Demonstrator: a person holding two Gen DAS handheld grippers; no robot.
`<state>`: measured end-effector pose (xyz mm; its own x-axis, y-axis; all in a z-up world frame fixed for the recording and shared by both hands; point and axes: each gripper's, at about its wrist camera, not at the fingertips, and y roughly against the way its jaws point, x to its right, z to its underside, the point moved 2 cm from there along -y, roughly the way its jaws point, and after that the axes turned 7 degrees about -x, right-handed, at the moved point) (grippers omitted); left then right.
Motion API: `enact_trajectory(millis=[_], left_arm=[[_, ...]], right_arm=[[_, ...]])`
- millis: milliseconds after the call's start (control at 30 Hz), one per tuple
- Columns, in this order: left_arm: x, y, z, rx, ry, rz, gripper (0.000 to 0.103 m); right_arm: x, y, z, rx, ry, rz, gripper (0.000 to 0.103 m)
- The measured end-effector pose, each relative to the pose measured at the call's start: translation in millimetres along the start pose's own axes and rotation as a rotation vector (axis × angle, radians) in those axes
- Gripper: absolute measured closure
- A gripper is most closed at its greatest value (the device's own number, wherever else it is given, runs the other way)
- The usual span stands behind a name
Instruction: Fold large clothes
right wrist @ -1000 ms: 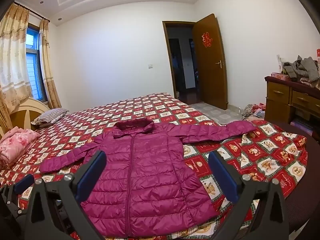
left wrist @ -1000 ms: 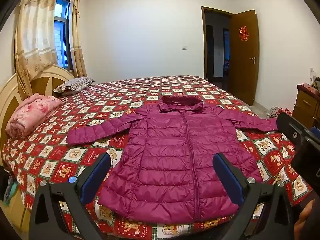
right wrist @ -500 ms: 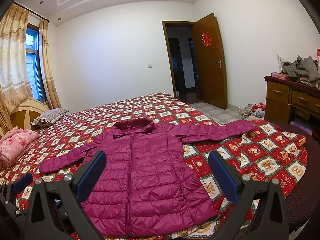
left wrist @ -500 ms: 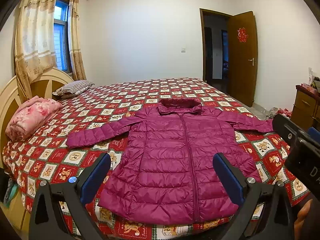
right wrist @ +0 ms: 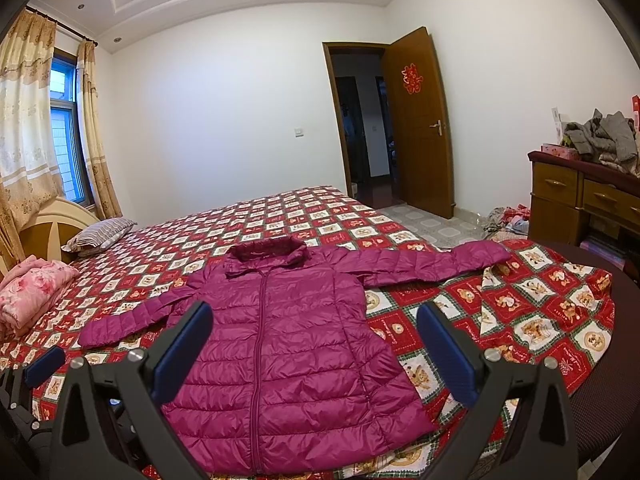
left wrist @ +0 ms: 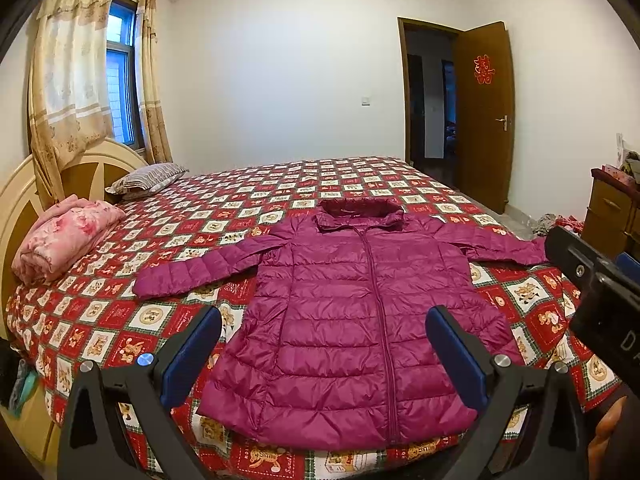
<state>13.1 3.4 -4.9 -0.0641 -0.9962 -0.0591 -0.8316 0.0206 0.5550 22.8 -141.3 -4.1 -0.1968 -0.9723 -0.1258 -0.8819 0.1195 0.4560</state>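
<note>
My left tongs (left wrist: 322,346) and right tongs (right wrist: 314,338) both hang spread wide, empty, above the purple jacket (left wrist: 356,320) lying flat, zipped, just ahead.

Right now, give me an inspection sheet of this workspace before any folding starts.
Surface: bed under a red checked bedspread, lying flat.
Job's things: magenta puffer jacket spread front up, zipped, both sleeves out sideways, unfolded.
Clutter: pink folded blanket and striped pillow near the headboard; grey clothes heap on the dresser; clothes on the floor.
Grippers: left gripper and right gripper both open, above the jacket's hem, empty.
Cables: nothing seen.
Surroundings: door open; window curtained.
</note>
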Motion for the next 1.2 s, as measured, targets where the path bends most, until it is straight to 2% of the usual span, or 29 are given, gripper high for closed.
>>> enact_trajectory(millis=[1200], left_arm=[[-1.1,3.3,-0.4,0.001,0.002,0.0,0.001]], right_arm=[[0.4,0.6,-0.1,-0.004,-0.001,-0.002,0.0]])
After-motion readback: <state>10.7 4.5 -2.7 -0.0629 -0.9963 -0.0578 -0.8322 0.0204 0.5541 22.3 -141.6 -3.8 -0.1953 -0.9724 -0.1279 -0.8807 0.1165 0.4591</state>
